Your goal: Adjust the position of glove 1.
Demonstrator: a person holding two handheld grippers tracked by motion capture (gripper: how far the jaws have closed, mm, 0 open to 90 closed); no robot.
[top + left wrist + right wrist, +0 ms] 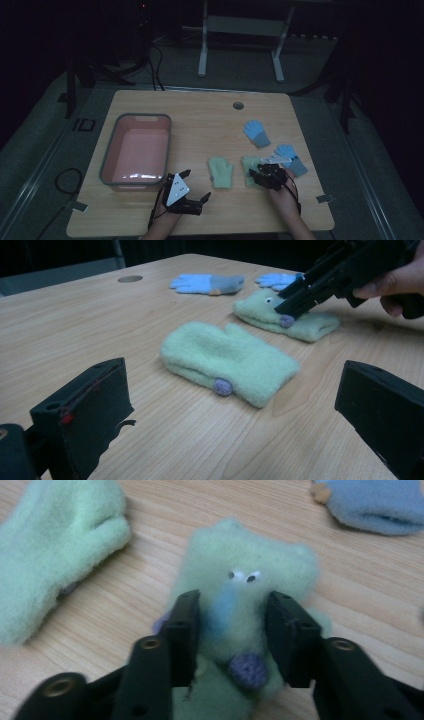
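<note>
High view: your right gripper sits on the green mitten; the left gripper idles, wide open. Right gripper view: the jaws straddle the mitten, partly closed, pads not clearly pressing. Centre them, then squeeze.

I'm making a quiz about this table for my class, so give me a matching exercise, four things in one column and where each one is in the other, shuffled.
Things:
1. pink bin
2. green mitten with eyes
3. plain green mitten
4. right tongs

Places:
A. lying between the bin and the other green mitten
B. on the table's left side
C. down over the mitten with eyes
D. between the right tongs' jaws

Pairs: 1-B, 2-D, 3-A, 4-C
</note>
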